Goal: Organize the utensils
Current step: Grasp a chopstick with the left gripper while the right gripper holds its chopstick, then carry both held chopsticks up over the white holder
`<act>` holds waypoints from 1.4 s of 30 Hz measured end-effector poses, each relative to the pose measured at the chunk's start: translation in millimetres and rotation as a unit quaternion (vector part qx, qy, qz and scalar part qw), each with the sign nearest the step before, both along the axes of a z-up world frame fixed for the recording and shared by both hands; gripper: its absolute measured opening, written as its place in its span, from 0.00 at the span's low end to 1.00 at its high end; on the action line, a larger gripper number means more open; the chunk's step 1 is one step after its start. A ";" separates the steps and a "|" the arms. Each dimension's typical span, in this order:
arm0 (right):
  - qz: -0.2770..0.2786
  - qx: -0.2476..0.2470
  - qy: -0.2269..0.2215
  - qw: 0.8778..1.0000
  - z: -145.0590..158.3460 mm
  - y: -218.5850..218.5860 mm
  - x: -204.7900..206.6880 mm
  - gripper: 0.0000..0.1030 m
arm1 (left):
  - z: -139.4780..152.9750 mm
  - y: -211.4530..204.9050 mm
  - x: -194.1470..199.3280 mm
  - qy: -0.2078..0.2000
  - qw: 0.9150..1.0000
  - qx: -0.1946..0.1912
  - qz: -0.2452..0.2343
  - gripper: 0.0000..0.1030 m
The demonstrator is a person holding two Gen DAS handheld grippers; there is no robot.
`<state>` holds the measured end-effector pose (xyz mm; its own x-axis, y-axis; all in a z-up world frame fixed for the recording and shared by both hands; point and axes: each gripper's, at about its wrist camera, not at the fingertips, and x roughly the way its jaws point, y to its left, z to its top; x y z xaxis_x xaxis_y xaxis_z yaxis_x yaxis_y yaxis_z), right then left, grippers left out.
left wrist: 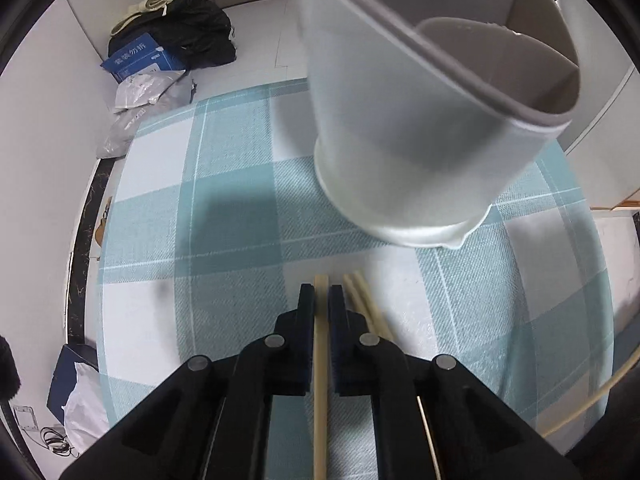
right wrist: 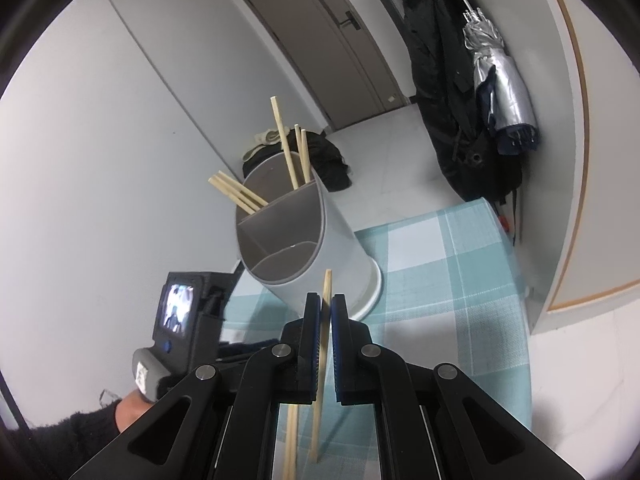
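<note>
White walls and a grey door stand behind a table with a blue and white checked cloth [left wrist: 224,208]. On the cloth stands a tall round white holder with grey walls inside [right wrist: 304,248]. Some pale wooden chopsticks [right wrist: 286,148] already stick out of its far parts. The near parts look empty.

Pointing steeply down at the cloth, the left gripper [left wrist: 321,300] has its jaws closed tight on one pale wooden stick [left wrist: 320,360]. Two more loose pale sticks [left wrist: 362,300] lie just beside it on the cloth. The right gripper [right wrist: 326,308] pinches another pale stick [right wrist: 326,300], with the holder just ahead.

So this looks like the picking-up step. Next, I think, each stick must be lifted, tipped upright and dropped into the holder without bumping its rim.
</note>
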<state>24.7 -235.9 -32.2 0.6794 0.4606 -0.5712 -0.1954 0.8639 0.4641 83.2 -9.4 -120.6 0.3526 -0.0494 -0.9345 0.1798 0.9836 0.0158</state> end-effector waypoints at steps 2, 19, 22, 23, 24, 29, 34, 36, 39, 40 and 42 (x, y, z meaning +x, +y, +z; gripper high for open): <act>0.001 -0.003 -0.002 1.000 0.7 0.6 0.4 0.05 | 3.3 3.6 -0.8 -0.005 1.000 -0.020 0.011 0.03; 0.022 -0.037 -0.061 0.997 17.4 23.7 -26.0 0.04 | 99.7 19.6 -75.4 -0.192 0.968 -0.156 0.046 0.02; 0.018 -0.055 -0.071 0.996 17.9 30.5 -31.1 0.04 | 104.7 15.6 -77.4 -0.211 0.966 -0.144 0.044 0.02; 0.015 -0.055 -0.074 0.996 18.6 31.5 -32.6 0.04 | 107.7 14.6 -80.6 -0.219 0.964 -0.142 0.042 0.02; 0.014 -0.055 -0.077 0.995 20.2 32.2 -34.3 0.04 | 110.8 13.4 -83.2 -0.226 0.963 -0.140 0.037 0.02; 0.012 -0.054 -0.093 0.994 27.1 35.1 -43.5 0.04 | 124.3 12.8 -90.1 -0.236 0.961 -0.140 0.026 0.02; 0.004 -0.071 -0.091 0.993 26.2 41.9 -46.5 0.04 | 126.2 15.2 -93.7 -0.224 0.964 -0.139 0.037 0.02; 0.000 -0.073 -0.090 0.993 26.8 42.9 -46.5 0.04 | 125.3 16.6 -93.8 -0.222 0.965 -0.135 0.044 0.02; -0.005 -0.070 -0.085 0.994 27.8 42.5 -45.2 0.04 | 125.9 20.0 -94.8 -0.217 0.964 -0.144 0.048 0.02; -0.005 -0.069 -0.084 0.994 28.2 42.7 -44.8 0.04 | 126.6 20.5 -95.5 -0.215 0.964 -0.147 0.046 0.02; -0.005 -0.067 -0.084 0.994 30.3 43.6 -43.9 0.04 | 128.5 21.0 -97.1 -0.218 0.964 -0.145 0.045 0.02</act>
<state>-19.2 -192.3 -1.9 0.7752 0.3800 -0.5046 -0.2515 0.9184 0.3053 -13.9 11.6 8.0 0.7235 -0.2371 -0.6484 0.1319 0.9694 -0.2072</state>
